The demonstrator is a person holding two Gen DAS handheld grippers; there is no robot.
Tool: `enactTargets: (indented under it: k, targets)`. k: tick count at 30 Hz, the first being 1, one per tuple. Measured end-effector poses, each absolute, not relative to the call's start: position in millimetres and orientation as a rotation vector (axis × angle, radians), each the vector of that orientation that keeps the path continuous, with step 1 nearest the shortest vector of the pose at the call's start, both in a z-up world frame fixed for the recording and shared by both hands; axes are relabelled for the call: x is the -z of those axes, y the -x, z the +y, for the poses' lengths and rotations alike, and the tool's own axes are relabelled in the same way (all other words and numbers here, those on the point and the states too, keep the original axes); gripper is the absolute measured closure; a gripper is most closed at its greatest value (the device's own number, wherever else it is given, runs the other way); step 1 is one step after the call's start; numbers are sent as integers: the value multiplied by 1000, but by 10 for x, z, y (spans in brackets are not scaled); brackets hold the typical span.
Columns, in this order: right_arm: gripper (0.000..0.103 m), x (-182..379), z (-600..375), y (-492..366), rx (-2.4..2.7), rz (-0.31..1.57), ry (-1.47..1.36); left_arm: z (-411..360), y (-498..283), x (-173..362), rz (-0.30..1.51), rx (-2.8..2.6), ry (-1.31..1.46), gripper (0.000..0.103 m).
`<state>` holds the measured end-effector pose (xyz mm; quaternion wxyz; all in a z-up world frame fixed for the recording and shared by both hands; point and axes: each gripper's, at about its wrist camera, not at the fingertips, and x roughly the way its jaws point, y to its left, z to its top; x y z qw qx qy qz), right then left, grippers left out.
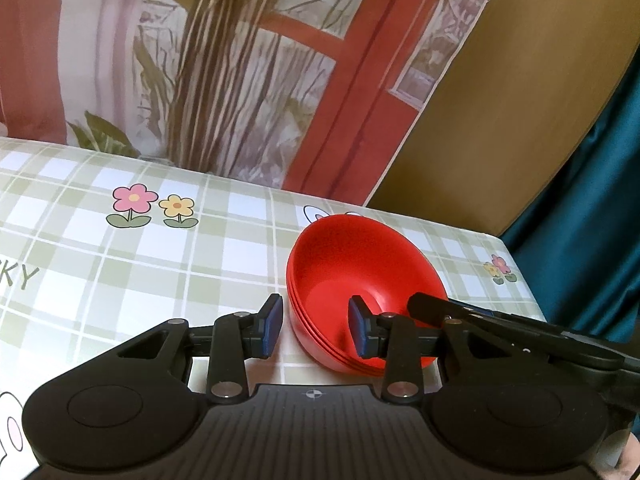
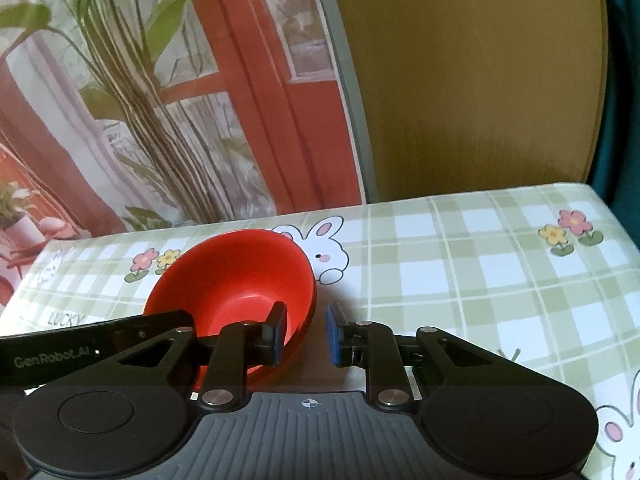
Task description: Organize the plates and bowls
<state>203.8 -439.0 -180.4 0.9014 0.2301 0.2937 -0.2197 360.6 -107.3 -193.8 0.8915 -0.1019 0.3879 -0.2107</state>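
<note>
Your left gripper (image 1: pixel 316 330) straddles the bowls' (image 1: pixel 360 264) near rim – jaws wide, not pinching. Your right gripper (image 2: pixel 306 334) does likewise – jaws parted over the tablecloth (image 2: pixel 460 264).

red bowls (image 1: pixel 360 276) | a few, stacked one inside another | open side up | left gripper (image 1: pixel 316 330): near rim between its open fingers | right gripper (image 2: pixel 306 334): same, other side

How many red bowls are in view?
3, judging by rim lines: nested in one stack on the table, both grippers' jaws straddling its rim. More may be hidden inside.
</note>
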Motion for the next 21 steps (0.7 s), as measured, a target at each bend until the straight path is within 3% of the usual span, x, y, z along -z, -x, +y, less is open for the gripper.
enactTargets:
  k: [9, 21]
  targets:
    - [85, 1795, -4342, -1979, 461, 588, -531, -1055, -3599, 1940, 807, 441, 220, 81]
    - [85, 1560, -4106, -1686, 444, 553, -562, -972, -3159, 1692, 756, 439, 186, 81]
